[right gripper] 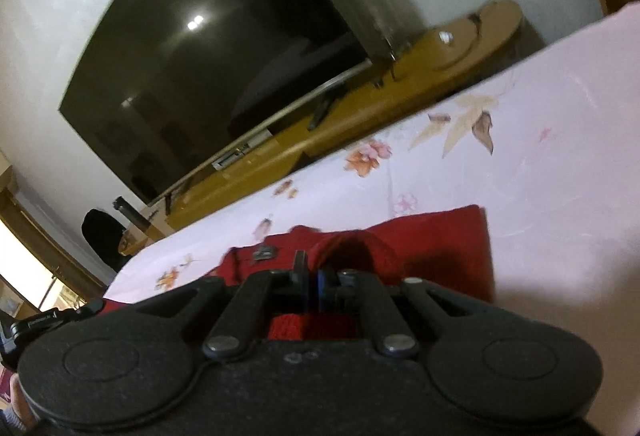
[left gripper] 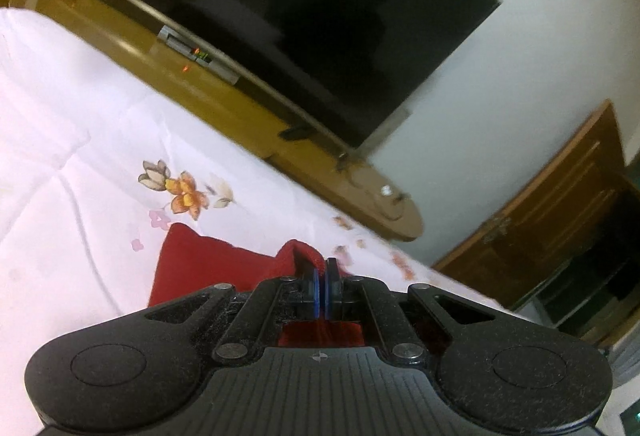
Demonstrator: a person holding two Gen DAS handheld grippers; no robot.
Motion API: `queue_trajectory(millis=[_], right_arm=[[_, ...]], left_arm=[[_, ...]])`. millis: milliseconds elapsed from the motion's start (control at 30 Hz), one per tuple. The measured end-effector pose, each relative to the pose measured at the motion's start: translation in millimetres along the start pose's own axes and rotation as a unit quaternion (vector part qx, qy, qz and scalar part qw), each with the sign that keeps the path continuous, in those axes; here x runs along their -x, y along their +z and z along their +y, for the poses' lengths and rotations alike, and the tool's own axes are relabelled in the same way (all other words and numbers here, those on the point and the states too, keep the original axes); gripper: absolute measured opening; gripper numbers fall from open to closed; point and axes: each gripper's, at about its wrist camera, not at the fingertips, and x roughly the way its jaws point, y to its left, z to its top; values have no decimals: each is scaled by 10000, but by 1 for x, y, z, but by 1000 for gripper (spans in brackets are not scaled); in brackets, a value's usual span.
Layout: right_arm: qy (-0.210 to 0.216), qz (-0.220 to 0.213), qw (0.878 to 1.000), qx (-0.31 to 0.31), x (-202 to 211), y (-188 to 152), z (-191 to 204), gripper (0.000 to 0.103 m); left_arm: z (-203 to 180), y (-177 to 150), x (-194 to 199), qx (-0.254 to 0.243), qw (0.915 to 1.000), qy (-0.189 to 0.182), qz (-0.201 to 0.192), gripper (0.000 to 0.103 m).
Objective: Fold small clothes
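The red garment (left gripper: 192, 264) is spread on the floral bedsheet (left gripper: 80, 116), an edge pinched in the closed left gripper (left gripper: 323, 276) and the closed right gripper (right gripper: 314, 278). A fold seems begun, not finished; the lifted edge is yet to be laid down.

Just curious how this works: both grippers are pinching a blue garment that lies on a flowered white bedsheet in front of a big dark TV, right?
Nearly. The garment is red, not blue; only the gripper pads are blue. The left wrist view shows it plainly, and the right wrist view agrees. Otherwise yes: the left gripper and right gripper both pinch it on the flowered bedsheet before the TV.
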Motion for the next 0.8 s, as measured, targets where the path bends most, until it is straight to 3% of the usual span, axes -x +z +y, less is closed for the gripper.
queue_trajectory(millis=[100,167,233,267,367,433,500,567,633,800], right_arm=[[-92,173,9998,-75,-31,1,-14,6],[-106,225,9997,-52,-50,1,-23,12],[-25,40,9998,-185,-57,3,-32,20],[-8,-54,9998,-200,-58,3,-34,27],[-10,-409,9988,-255,-47,0,-35,66],[-83,-614,9978,-222,-40,1,-36,63],[-182,-573,9981,-114,-37,4,-36,56],[-302,-470,9983,157,-37,7,-32,56],[-524,-320,9969,494,-43,10,-26,56],[-1085,306,9831,1441,-67,3,-6,54]], left_arm=[[11,-1,-34,-50,9996,240,124,2],[20,-2,-49,-5,9985,536,-142,2],[32,-4,-53,347,9970,519,-463,3],[37,-8,-53,460,9963,499,-532,3],[45,-16,-54,521,9958,519,-548,4],[43,-13,-50,394,9965,485,-563,4],[38,-12,-50,-15,9977,499,-457,4],[34,-12,-55,-308,9979,547,-186,5],[31,-13,-63,-429,9971,610,121,5],[19,-19,-70,-926,9907,961,250,4]])
